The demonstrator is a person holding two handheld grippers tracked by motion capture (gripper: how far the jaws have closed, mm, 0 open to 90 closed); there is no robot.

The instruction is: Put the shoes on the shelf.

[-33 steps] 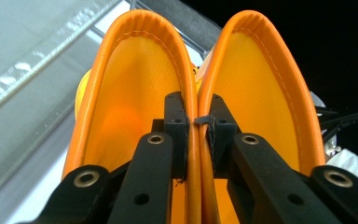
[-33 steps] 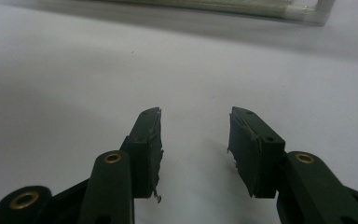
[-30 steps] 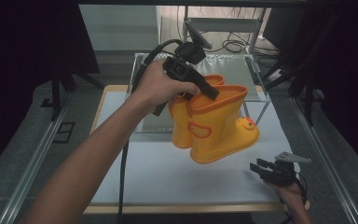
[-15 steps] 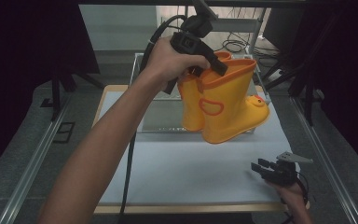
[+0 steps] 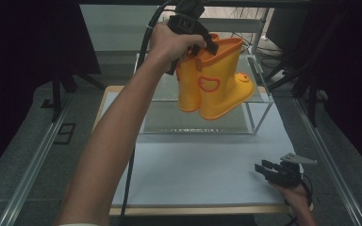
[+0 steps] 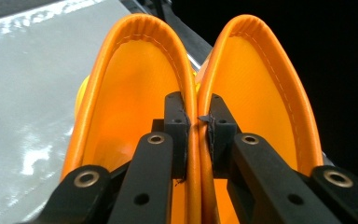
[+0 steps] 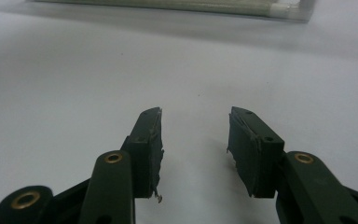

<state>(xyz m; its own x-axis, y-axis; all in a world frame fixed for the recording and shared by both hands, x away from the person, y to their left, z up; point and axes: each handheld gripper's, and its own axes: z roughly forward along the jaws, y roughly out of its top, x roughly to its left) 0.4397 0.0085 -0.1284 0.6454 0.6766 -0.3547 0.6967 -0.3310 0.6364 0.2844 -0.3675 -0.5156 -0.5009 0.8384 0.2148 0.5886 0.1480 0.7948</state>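
A: High view first: our left claw (image 5: pixel 206 47) has the pair of boots (image 5: pixel 214 82) up in the air, above the glass box (image 5: pixel 259 106) at the far end of the table (image 5: pixel 193 174).

B: And the grip itself? We should check the left gripper view.

A: There its jaws stand nearly closed, one inside each boot, pinching the two inner cuffs (image 6: pixel 196 140) together between them. So we carry both boots by one hold.

B: Then the pick-up looks done. What do we judge is left?

A: Setting them down. The boots hang clear of every surface, soles tilted, toes pointing to the right in the high view. We'd guess the box is where they go, but nothing in the pictures settles that.

B: And our right claw (image 5: pixel 268 170)?

A: It rests low at the near right corner of the table, well apart from the boots. In the right gripper view its jaws stand wide apart over bare white table, with nothing between them.

B: So we count roughly halfway: lifted, not yet placed.

A: Yes, and the hold is only a pinch on thin cuffs, so we'd lower gently.
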